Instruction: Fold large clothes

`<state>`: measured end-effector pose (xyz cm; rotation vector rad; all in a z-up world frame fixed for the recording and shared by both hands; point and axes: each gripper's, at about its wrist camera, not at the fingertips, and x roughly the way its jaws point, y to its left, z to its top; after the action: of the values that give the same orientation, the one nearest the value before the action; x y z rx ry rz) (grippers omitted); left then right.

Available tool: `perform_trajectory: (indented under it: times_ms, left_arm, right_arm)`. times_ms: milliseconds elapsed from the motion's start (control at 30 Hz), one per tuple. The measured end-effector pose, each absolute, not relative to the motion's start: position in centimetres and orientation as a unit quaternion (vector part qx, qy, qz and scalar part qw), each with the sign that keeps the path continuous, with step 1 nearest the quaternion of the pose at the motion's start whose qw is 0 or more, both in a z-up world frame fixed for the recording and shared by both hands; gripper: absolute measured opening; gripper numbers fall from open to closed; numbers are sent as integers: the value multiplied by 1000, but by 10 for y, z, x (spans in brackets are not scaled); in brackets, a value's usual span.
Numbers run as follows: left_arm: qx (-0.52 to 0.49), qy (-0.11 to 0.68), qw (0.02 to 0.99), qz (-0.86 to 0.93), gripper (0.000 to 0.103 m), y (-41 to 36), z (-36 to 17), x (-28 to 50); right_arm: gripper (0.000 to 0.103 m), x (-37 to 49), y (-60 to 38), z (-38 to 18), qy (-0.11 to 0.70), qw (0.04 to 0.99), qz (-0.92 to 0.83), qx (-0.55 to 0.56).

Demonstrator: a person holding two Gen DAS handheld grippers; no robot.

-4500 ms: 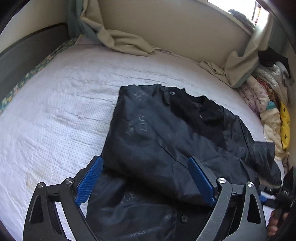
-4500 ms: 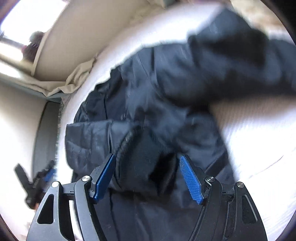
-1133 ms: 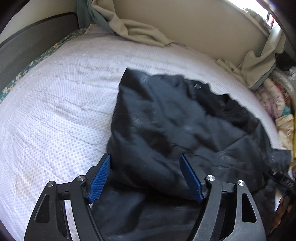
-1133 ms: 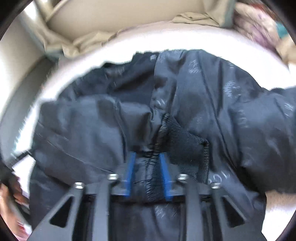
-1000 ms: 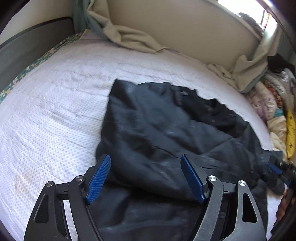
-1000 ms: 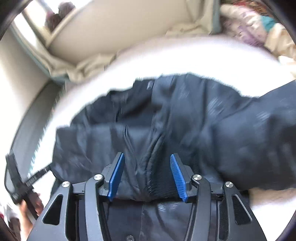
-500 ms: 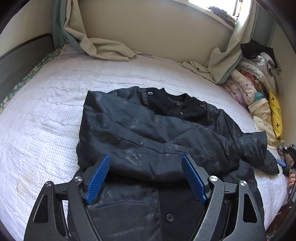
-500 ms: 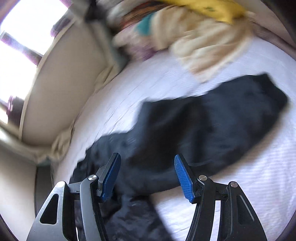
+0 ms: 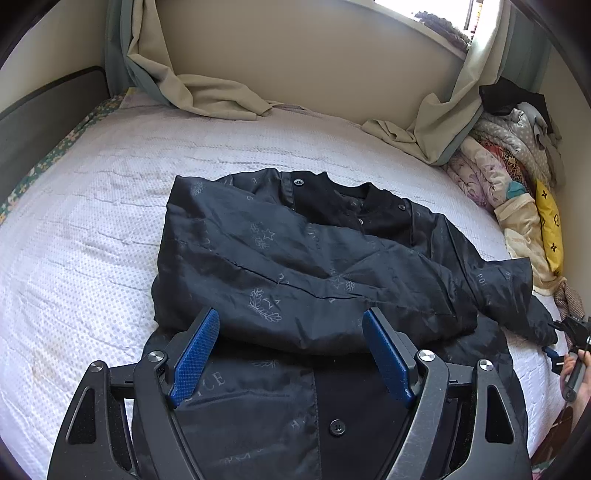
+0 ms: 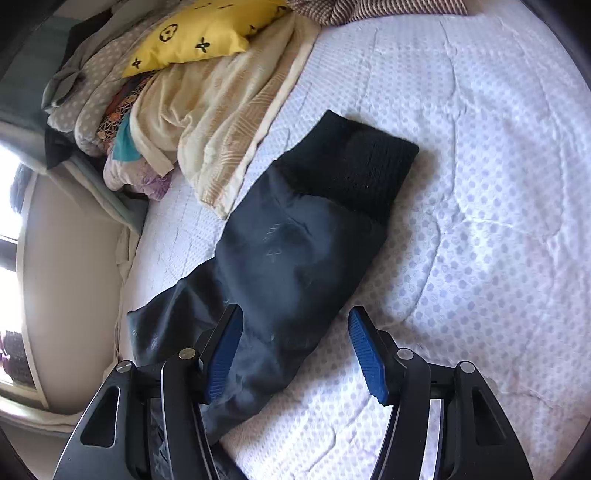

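While the white bedspread (image 9: 92, 229) carries it, the black jacket (image 9: 295, 258) lies mid-bed, one sleeve folded across.
Other sleeve (image 10: 295, 251) stretched out sideways; left gripper (image 9: 291, 350) gaping, empty; right gripper (image 10: 295, 354) spread over that sleeve, nothing pinched.

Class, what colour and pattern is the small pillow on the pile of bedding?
Small yellow pillow with black flower motifs; clearest in the right wrist view.

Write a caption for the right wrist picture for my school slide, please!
Open right gripper hovers over the black jacket's sleeve, which lies flat on the white bedspread.
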<state>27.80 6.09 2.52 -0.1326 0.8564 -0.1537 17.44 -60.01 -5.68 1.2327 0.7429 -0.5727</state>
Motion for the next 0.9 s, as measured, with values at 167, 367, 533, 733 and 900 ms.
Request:
perform_trajectory:
  times_ms: [167,367,533,733,900]
  left_arm:
    - [-69,413,905,-71,83,66,26,279]
    - [-74,415,905,-64,83,70,23,284]
    - [-74,412,906,-56,83,72,25,284]
    - [-71,399,913,-49,83,72,32,280]
    - [-71,397,914,-54,83,70,34,277]
  right_arm:
    - [58,188,-602,-67,326,724,-262,548]
    - [24,202,-606,-68,332,743,-260,520]
    - [9,212,-592,-26,318,791,-255,456]
    - [8,227,-525,65,267,889,-222,300]
    - [8,231,-420,126,213,955,-154,134]
